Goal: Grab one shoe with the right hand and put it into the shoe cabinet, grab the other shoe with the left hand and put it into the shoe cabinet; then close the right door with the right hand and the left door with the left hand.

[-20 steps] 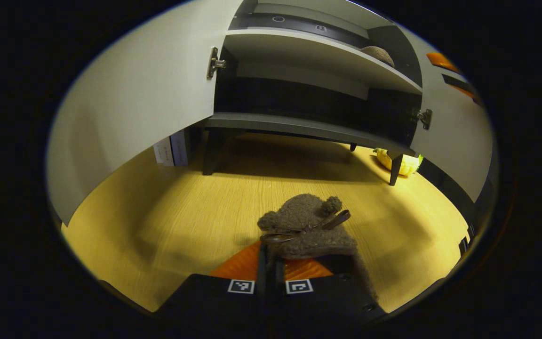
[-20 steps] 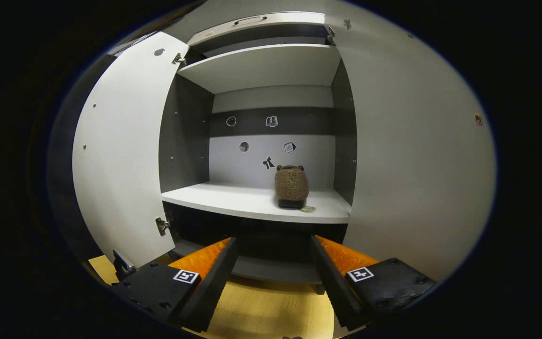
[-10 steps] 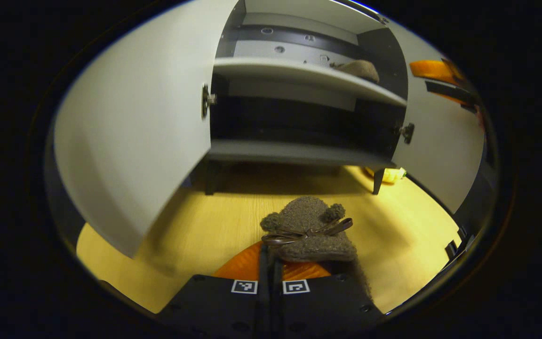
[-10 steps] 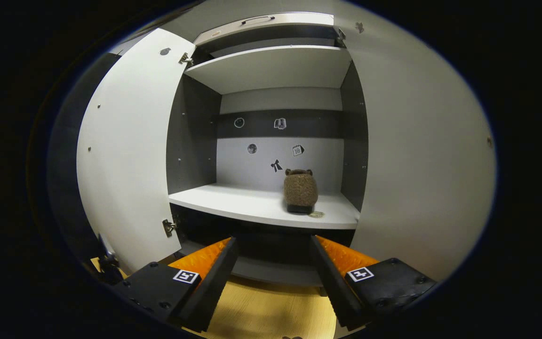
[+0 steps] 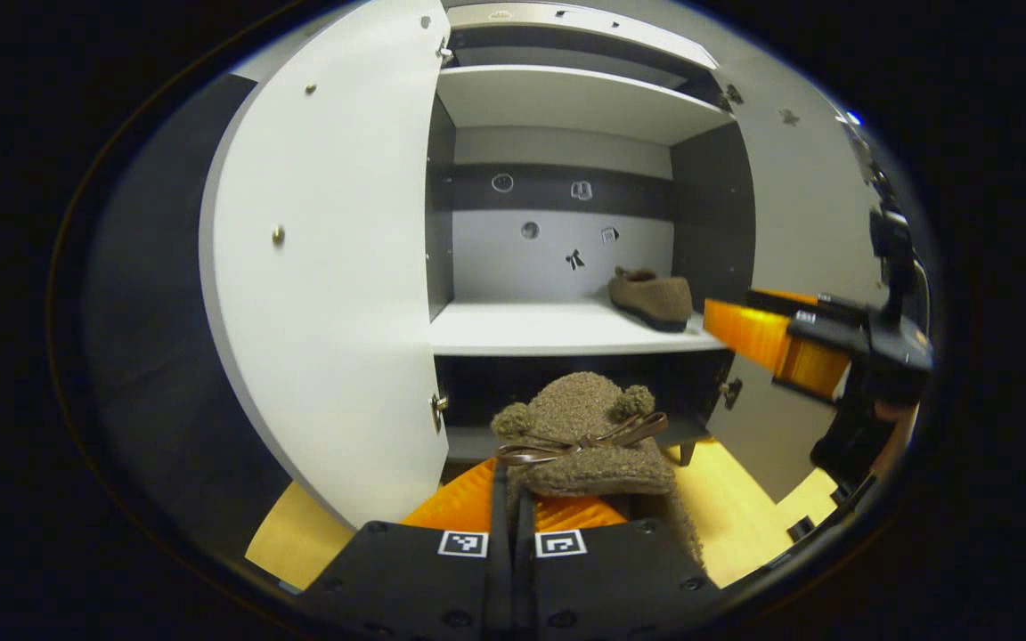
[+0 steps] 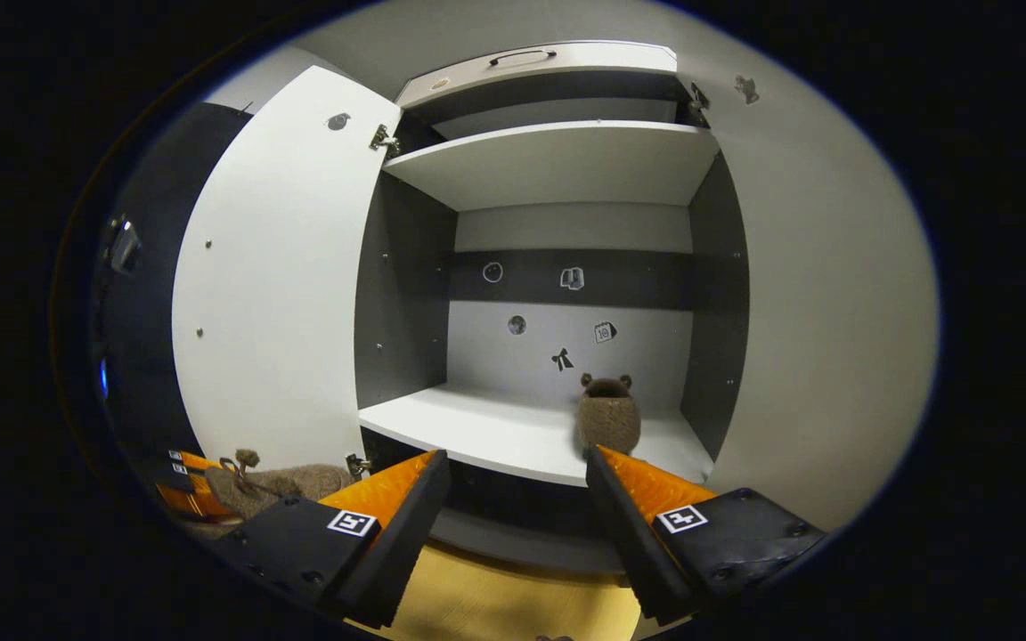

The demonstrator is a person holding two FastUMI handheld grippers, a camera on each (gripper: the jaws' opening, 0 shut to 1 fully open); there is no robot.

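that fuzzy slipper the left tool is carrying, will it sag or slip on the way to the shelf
The slipper looks soft and woolly, so it probably flexes and may droop ahead of the left tool. The pile likely grips, so slipping seems unlikely. It looks light, and its flat sole should probably settle on the shelf without rolling, like its mate.

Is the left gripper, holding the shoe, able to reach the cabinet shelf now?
Probably yes: both doors stand open, and the shelf is bare beside the shoe already placed.
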